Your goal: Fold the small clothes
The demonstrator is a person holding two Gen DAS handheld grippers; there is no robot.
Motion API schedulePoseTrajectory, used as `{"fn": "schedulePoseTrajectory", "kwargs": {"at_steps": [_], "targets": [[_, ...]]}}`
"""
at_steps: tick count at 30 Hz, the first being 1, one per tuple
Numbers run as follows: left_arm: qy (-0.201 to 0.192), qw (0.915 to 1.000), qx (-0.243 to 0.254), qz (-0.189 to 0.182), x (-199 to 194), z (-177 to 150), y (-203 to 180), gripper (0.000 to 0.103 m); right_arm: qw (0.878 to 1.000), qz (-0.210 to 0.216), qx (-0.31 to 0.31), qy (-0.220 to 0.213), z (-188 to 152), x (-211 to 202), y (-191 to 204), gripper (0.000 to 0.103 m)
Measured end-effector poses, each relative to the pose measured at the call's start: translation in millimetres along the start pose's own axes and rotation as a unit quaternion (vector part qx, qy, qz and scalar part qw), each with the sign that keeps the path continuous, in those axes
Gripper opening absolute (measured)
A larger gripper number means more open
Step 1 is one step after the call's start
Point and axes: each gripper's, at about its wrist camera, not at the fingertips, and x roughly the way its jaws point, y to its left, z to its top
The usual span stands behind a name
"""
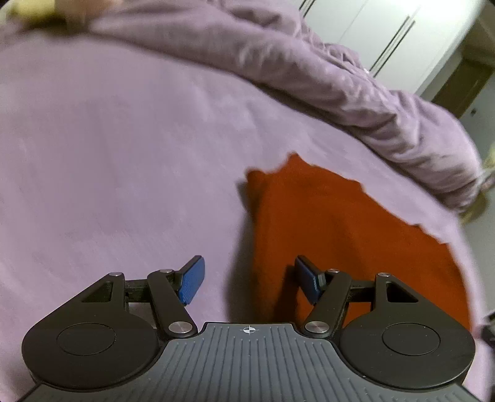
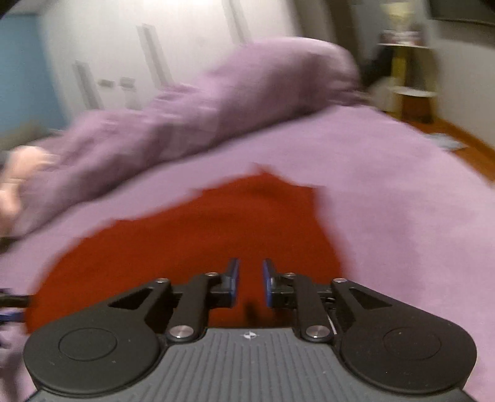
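Hovering wide apart and empty, the left gripper (image 1: 249,280); the right gripper (image 2: 250,283) shows a narrow empty gap. One red garment (image 1: 340,235) lies on the purple bed (image 1: 108,154).

Dim indoor light, heavy motion blur, fisheye-warped edges.

Rust-red garment (image 1: 355,235), plain, no print. Bed sheet (image 1: 108,154) pale lilac; bunched duvet (image 1: 324,80) same lilac, duller. Tongs (image 2: 250,283) black, blue pads (image 1: 192,280). Wardrobe (image 1: 371,27) white.
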Motion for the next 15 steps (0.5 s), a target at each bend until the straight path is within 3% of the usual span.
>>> {"fn": "schedulePoseTrajectory", "kwargs": {"at_steps": [2,8,10,11,12,15], "targets": [[0.016,0.9994,-0.009,-0.029,2.4,-2.1,3.2,0.07,0.998,0.052,-0.016,0.004,-4.4,4.8,27.7,0.027],[0.037,0.9971,0.0,-0.067,21.9,-1.6,0.0,0.066,0.989,0.132,-0.053,0.042,-30.3,30.6,106.6,0.023],[0.039,0.9964,-0.004,-0.075,26.2,0.8,-0.2,0.06,0.988,0.134,-0.067,0.043,-33.1,41.7,125.9,0.023],[0.039,0.9963,-0.008,-0.077,28.7,2.1,0.5,0.052,0.988,0.133,-0.071,0.043,-33.2,48.1,132.9,0.023],[0.041,0.9957,-0.012,-0.082,31.2,3.3,0.4,0.041,0.988,0.125,-0.074,0.046,-34.7,52.7,139.0,0.023],[0.053,0.9931,-0.031,-0.1,39.9,6.1,4.3,0.031,0.991,0.083,-0.084,0.065,-44.3,66.5,148.4,0.023]]}}
